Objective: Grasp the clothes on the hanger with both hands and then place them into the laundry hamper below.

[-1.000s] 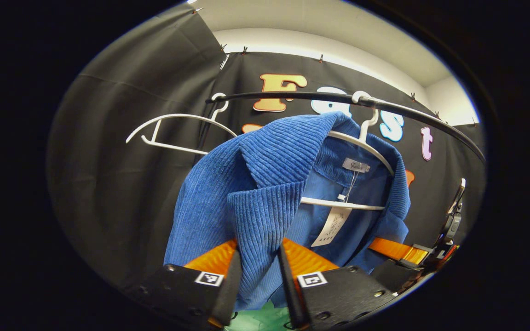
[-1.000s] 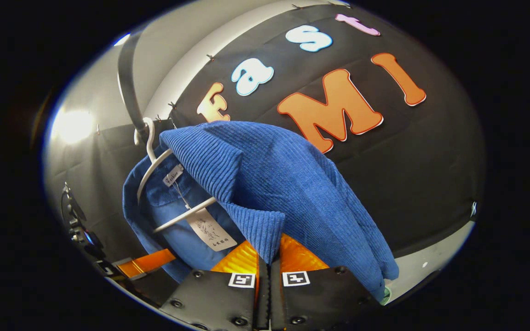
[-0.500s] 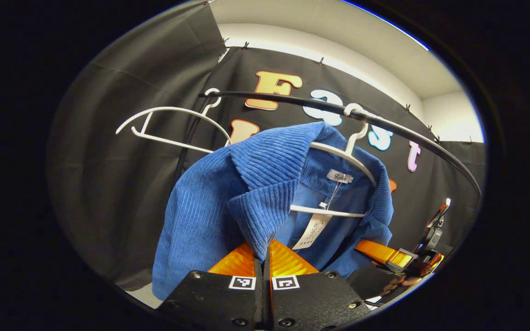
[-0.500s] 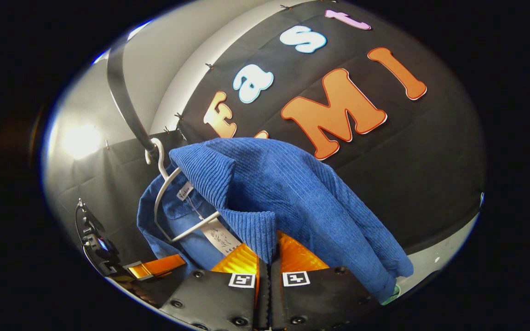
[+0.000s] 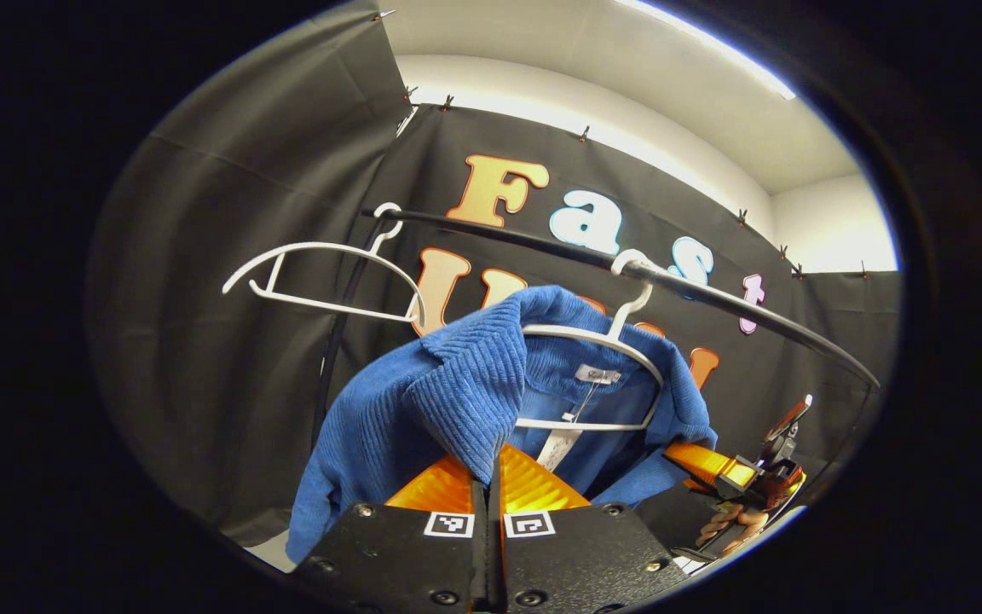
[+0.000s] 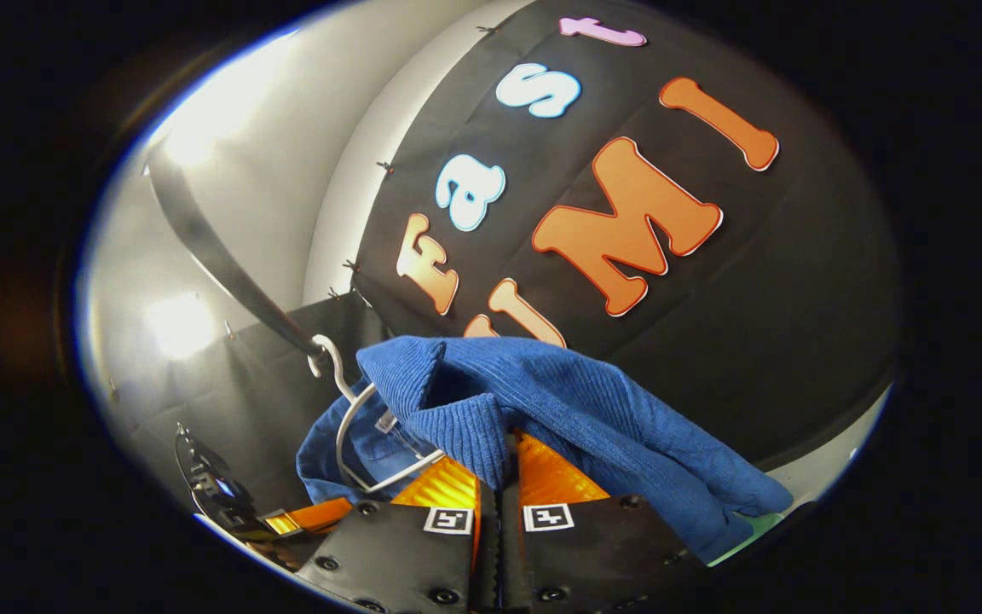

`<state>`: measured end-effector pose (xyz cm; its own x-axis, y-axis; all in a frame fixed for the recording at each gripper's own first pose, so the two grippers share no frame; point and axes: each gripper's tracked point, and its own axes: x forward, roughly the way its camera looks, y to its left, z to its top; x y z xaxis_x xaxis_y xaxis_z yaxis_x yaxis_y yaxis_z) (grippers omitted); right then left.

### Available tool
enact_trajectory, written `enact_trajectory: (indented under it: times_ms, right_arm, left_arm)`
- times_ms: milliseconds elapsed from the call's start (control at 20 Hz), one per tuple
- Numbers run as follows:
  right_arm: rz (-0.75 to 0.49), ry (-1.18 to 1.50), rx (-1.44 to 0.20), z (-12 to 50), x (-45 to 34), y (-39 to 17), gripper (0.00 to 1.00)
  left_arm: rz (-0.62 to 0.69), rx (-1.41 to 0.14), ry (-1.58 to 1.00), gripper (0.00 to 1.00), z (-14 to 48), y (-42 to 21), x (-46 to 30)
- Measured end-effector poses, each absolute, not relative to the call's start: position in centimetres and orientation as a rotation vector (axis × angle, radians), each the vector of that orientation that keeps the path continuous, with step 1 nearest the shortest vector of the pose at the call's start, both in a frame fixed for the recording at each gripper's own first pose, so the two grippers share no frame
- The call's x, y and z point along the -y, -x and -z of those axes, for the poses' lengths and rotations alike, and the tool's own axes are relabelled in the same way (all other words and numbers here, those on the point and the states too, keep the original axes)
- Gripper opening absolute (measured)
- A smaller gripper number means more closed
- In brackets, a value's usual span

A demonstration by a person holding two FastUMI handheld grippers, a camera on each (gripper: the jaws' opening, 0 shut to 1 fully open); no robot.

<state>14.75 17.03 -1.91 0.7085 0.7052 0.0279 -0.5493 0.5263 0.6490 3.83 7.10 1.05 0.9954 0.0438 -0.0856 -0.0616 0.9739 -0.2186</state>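
A blue corduroy jacket (image 5: 457, 392) hangs half off a white hanger (image 5: 597, 341) on the black rail (image 5: 713, 298). In the left gripper view my left gripper (image 5: 488, 465) is shut on one lapel, and the cloth is pinched between both fingers. The right gripper (image 5: 704, 460) and the hand holding it show at the lower right there. In the right gripper view my right gripper (image 6: 499, 465) is shut on the other lapel of the jacket (image 6: 593, 418). The white hanger (image 6: 355, 426) sits to the left inside the collar. A green edge (image 6: 751, 529) peeks out under the jacket's hem.
A second, bare white hanger (image 5: 320, 273) hangs at the left end of the rail, beside the rack's upright post (image 5: 337, 333). The rail (image 6: 218, 256) runs up to the left in the right gripper view. Black cloth walls stand close behind.
The left gripper has gone from open around the lapel to shut on it. Both grippers have drawn back and down, and the jacket's shoulders have slid lower against the hanger.
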Motion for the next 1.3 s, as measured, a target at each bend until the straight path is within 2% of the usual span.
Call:
enact_trajectory:
  times_ms: [250, 800, 1300]
  right_arm:
    - [-0.798, -0.74, -0.219, -0.8, -16.3, -15.0, 0.08]
    - [-0.779, -0.845, -0.148, -4.7, -13.8, -18.5, 0.08]
    - [-0.733, -0.893, -0.147, -4.5, -12.8, -21.5, 0.08]
  left_arm:
    - [-0.082, -0.028, 0.236, 0.0, -4.1, -2.7, -9.2]
    - [-0.133, 0.098, 0.262, 0.0, -10.1, -2.5, -14.7]
    - [-0.086, 0.047, 0.261, 0.0, -10.6, -5.1, -18.6]
